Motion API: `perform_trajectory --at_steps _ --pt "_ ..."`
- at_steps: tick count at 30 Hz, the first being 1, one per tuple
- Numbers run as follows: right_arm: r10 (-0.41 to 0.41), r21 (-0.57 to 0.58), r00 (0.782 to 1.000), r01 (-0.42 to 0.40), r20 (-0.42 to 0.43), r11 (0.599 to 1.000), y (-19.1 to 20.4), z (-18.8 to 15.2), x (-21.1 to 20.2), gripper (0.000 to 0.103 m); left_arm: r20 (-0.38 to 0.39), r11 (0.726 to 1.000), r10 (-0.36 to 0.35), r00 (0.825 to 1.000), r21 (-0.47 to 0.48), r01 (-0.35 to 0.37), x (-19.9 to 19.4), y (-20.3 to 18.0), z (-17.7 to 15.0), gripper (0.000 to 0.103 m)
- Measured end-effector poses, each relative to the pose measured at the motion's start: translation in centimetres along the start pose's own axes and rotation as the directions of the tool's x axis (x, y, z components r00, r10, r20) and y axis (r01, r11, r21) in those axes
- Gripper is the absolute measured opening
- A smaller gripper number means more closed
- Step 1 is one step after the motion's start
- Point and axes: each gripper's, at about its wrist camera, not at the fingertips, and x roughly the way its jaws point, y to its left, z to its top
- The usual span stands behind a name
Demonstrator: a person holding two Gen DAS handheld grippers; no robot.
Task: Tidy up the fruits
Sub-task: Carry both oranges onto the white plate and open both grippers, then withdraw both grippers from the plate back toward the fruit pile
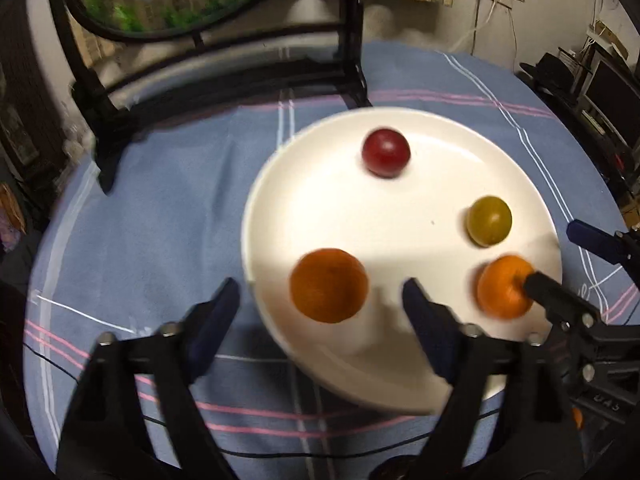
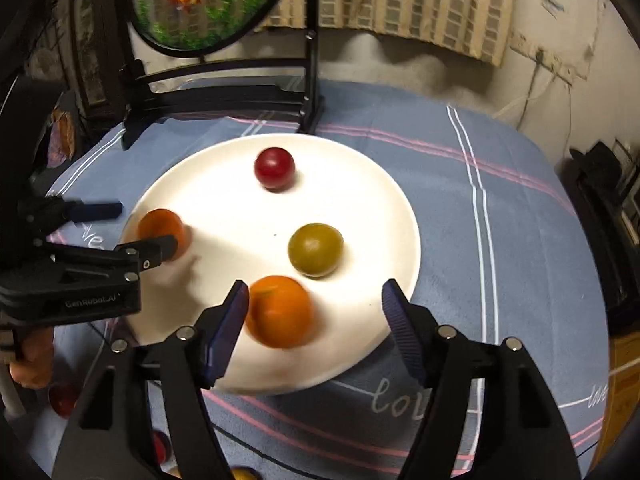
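Both grippers wide open, holding nothing: left gripper brackets orange lower-center of plate, right gripper brackets other orange; lift straight up w/o nudging neighbors.

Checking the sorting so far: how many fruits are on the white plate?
4 on the plate: red fruit at the far side, green fruit mid-right, orange nearest, second orange at the left edge.

Glossy white ceramic-looking plate on matt woven cloth; red fruit smooth and shiny.
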Motion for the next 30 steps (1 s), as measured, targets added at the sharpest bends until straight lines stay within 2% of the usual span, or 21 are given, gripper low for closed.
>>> perform_trajectory --at_steps 6,11,16,20,26,30 --pt "0.033 0.052 0.999 -0.034 0.019 0.998 -1.3 -1.3 -2.9 0.069 0.024 1.0 -0.006 1.0 0.028 0.005 -2.7 0.6 -1.2 0.086" --pt "0.045 0.109 0.998 -0.051 0.054 0.993 -2.2 -3.4 -6.4 0.069 0.043 0.998 -0.002 0.999 0.068 -0.001 -5.7 0.8 -3.9 0.088" --pt "0.045 0.163 0.995 -0.059 0.087 0.985 -2.4 -6.8 -10.1 0.069 0.06 0.997 -0.012 0.998 0.083 0.007 -8.5 1.3 -7.4 0.091" --pt "0.055 0.199 0.991 -0.079 0.122 0.977 -1.7 -10.1 -12.6 0.069 0.057 0.998 -0.029 0.998 0.061 0.026 -10.3 2.0 -10.4 0.092" --pt "0.071 0.227 0.991 -0.095 0.115 0.969 0.4 -15.3 -14.8 0.073 0.054 0.999 -0.028 0.998 0.038 0.026 -12.4 2.8 -14.4 0.092" --pt "0.062 0.237 0.992 -0.086 0.109 0.968 1.9 -18.1 -15.9 0.073 0.048 0.998 -0.055 0.997 0.009 0.054 -13.5 3.2 -17.0 0.092"
